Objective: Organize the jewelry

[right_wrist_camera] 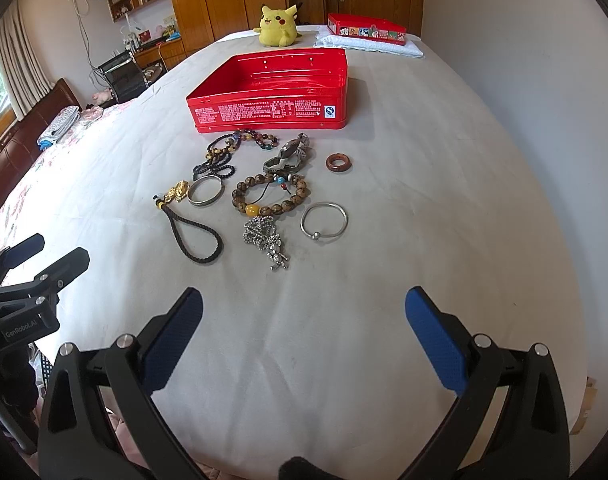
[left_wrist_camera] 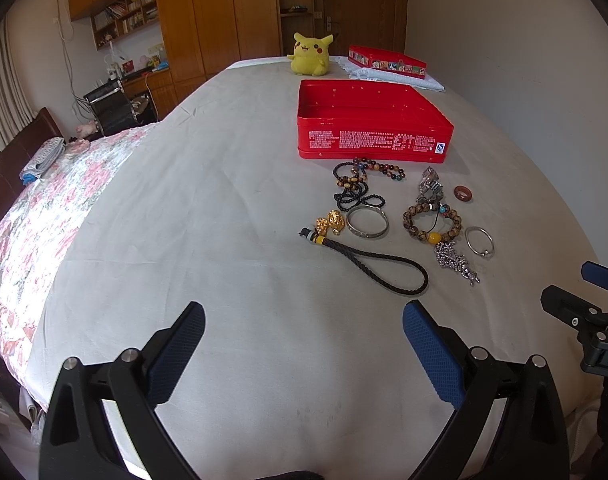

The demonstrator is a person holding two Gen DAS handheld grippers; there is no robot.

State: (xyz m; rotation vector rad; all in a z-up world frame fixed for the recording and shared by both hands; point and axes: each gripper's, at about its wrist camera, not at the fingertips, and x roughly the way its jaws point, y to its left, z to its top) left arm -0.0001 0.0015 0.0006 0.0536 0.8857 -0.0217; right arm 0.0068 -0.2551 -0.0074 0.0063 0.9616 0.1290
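Left wrist view
Setting: bedroom with wooden wardrobes at the top of the frame; we worked over a white bed sheet (left_wrist_camera: 207,208) filling the middle.
Left gripper (left_wrist_camera: 304,320): released, jaws wide apart at lower centre, nothing between them, well short of the jewelry.
Red tin (left_wrist_camera: 374,138): stood lidless right of centre, near wall facing us; we saw nothing inside it, so we judged sorting not yet begun.
Jewelry: laid in a loose cluster just below the tin, presumably for short carries; black braided cord (left_wrist_camera: 384,264) lay nearest us, beside a silver bangle (left_wrist_camera: 367,222).

Right wrist view
Right gripper (right_wrist_camera: 304,308): also slack and wide, empty, at lower centre.
Red tin (right_wrist_camera: 269,114): upper centre, interior bare as far as we could see.
Pieces: brown bead bracelet (right_wrist_camera: 271,196) at mid-frame, thin silver hoop (right_wrist_camera: 324,221) just right of it, brown ring (right_wrist_camera: 339,162) apart at right, silver chain (right_wrist_camera: 265,236) closest to our jaws.
Lid (right_wrist_camera: 366,30): we took the second red piece at the top, resting on folded cloth, for the lid.
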